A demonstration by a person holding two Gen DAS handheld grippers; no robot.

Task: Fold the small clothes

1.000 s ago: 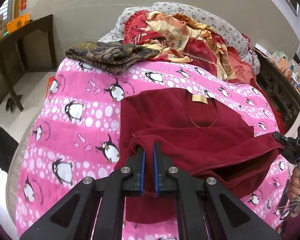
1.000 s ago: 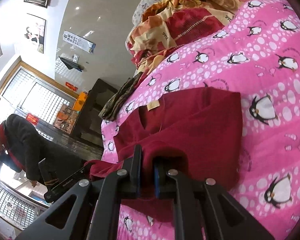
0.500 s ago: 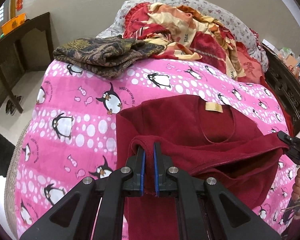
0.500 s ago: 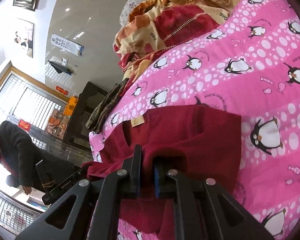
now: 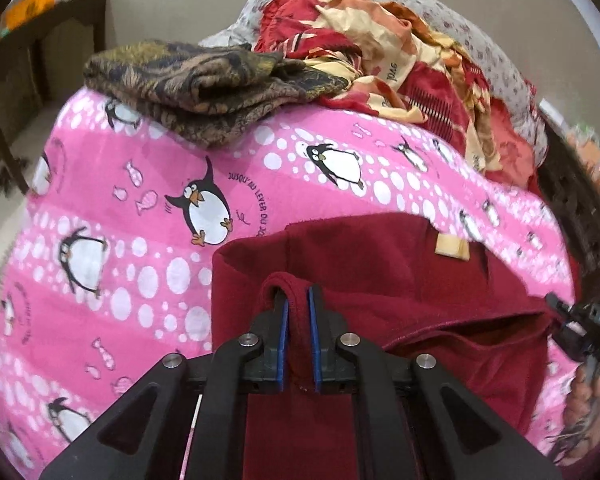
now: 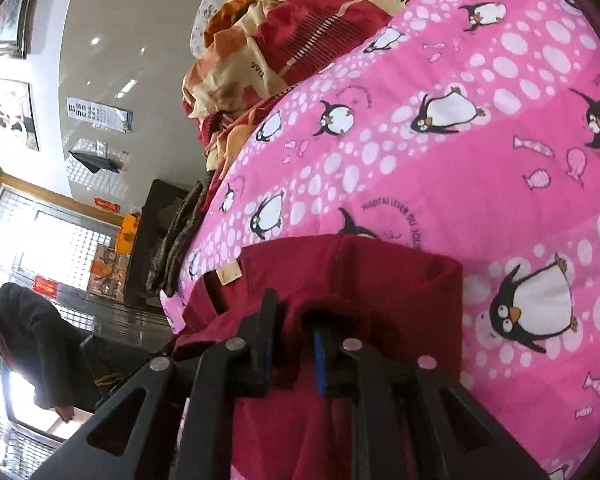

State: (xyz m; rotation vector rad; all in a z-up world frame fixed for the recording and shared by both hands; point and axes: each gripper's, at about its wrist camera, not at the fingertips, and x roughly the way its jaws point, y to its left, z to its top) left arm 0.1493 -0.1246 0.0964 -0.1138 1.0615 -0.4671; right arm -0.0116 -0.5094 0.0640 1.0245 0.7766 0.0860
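The dark red garment (image 5: 380,272) lies on the pink penguin blanket (image 5: 132,248) of the bed, its near part lifted and doubled toward the collar, where a tan label (image 5: 452,246) shows; any print on the label is too small to read; the left hand-held gripper (image 5: 298,312) is nearly closed, a fold of the red cloth pinched between its blue pads; the right hand-held gripper (image 6: 296,320) likewise clamps a bunched edge of the garment, its jaws a little wider apart around the thicker wad; in the left view the right hand-held gripper's tip sits at the garment's far right corner. The blanket carries the words "JUSQU'AU LEVER DU" beside a penguin; a folded brown patterned cloth (image 5: 204,84) rests on the blanket's far edge, touching a rumpled red-and-cream quilt (image 5: 400,60) on which only letter fragments can be made out; a person in a dark coat (image 6: 32,344) stands near the window.
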